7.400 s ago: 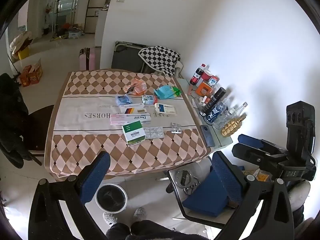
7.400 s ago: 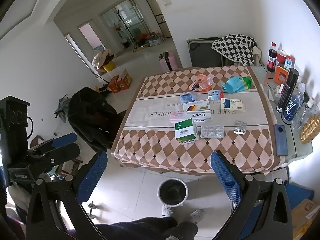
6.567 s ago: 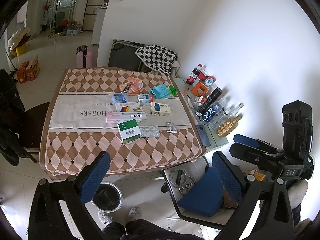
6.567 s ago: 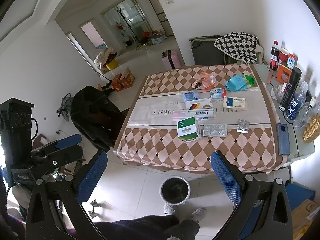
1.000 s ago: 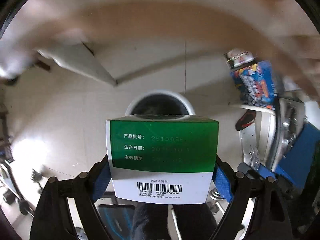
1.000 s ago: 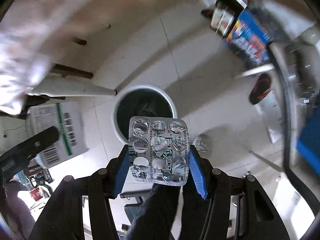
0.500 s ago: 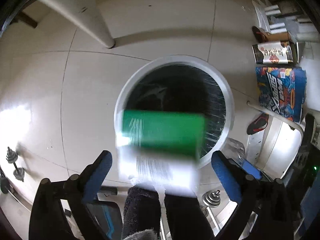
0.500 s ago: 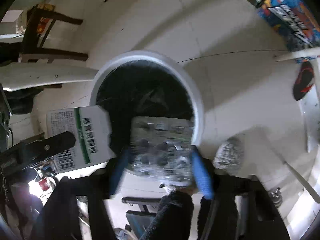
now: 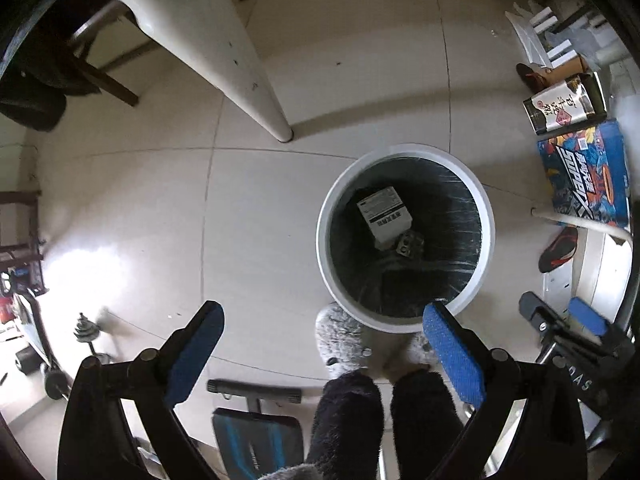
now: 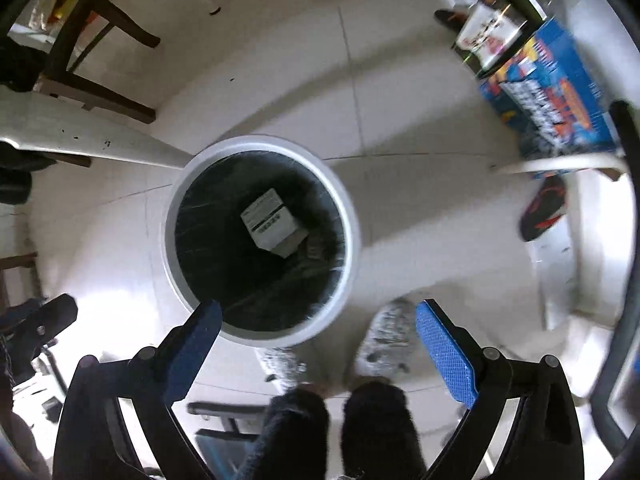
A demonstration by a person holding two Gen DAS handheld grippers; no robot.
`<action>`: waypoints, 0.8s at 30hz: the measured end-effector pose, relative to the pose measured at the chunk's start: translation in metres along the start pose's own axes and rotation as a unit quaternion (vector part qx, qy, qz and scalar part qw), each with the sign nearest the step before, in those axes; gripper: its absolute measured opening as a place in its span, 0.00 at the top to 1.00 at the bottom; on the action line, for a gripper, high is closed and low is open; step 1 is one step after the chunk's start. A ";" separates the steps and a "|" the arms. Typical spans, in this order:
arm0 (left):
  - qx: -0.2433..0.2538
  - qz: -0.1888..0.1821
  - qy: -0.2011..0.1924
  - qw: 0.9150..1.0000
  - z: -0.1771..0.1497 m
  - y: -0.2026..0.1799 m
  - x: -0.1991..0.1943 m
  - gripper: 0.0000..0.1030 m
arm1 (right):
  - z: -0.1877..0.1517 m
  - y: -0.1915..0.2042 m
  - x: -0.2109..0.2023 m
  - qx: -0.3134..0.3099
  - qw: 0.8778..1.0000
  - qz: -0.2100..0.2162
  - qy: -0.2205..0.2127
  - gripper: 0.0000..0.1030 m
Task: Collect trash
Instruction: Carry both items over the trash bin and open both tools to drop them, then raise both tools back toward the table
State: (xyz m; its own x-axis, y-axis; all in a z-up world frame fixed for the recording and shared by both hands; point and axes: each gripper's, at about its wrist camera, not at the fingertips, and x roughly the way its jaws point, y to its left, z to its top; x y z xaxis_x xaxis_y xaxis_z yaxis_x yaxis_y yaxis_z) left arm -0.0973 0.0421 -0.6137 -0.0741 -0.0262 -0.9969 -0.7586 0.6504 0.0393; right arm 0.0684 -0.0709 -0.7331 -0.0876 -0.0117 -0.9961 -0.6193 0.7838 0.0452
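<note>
Trash lies at the bottom of the white round bin (image 9: 404, 236), which stands on the tiled floor (image 9: 260, 216) and is lined with a black bag. Inside it a white medicine box (image 9: 385, 216) rests tilted, its barcode face up, and a silvery blister pack (image 9: 409, 245) lies touching the box's lower corner. The right wrist view shows the same box (image 10: 271, 222) with the pack (image 10: 316, 250) beside it, somewhat blurred.

Left gripper (image 9: 322, 346) points down at the floor with its blue-padded fingers (image 9: 454, 354) spread wide and nothing between them; its jaws have just been opening. One finger tip overlaps the bin's near rim in the picture. Right gripper (image 10: 318, 344) also points down, its fingers (image 10: 446, 354) wide apart and empty, jaws likewise just opened; its left finger tip overlaps the bin's (image 10: 260, 246) near rim.

Just beside the bin's near edge stand the person's grey fuzzy slippers (image 9: 340, 338), with dark fleecy trouser legs (image 9: 348, 420) above them. A white table leg (image 9: 224, 52) slants down to the floor near the bin's far side. Off to the right lie a blue printed carton (image 9: 584, 174), a dark box with red lettering (image 9: 564, 108) and a black-and-red shoe (image 9: 558, 248). Small dumbbells (image 9: 86, 330) lie at the left.
</note>
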 end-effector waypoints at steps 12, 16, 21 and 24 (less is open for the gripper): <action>0.020 -0.002 -0.025 1.000 -0.035 0.003 -0.106 0.01 | -0.028 0.006 -0.135 -0.003 1.000 -0.016 -0.008 0.04; 0.024 -0.009 -0.035 0.999 -0.047 0.006 -0.150 0.01 | -0.038 0.012 -0.190 -0.002 1.000 -0.012 -0.014 0.04; 0.021 -0.019 -0.041 0.999 -0.063 0.018 -0.208 0.01 | -0.049 0.019 -0.263 0.005 1.000 0.003 -0.017 0.04; 0.024 -0.024 -0.053 0.998 -0.069 0.022 -0.246 0.01 | -0.053 0.022 -0.301 0.017 1.000 0.016 -0.021 0.04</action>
State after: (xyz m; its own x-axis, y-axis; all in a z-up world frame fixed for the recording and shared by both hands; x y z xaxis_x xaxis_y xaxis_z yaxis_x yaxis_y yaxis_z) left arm -0.1407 0.0107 -0.3633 0.0331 0.0202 -0.9992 -0.7279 0.6856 -0.0102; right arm 0.0393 -0.0832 -0.4281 -0.0746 0.0393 -0.9964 -0.5895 0.8042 0.0759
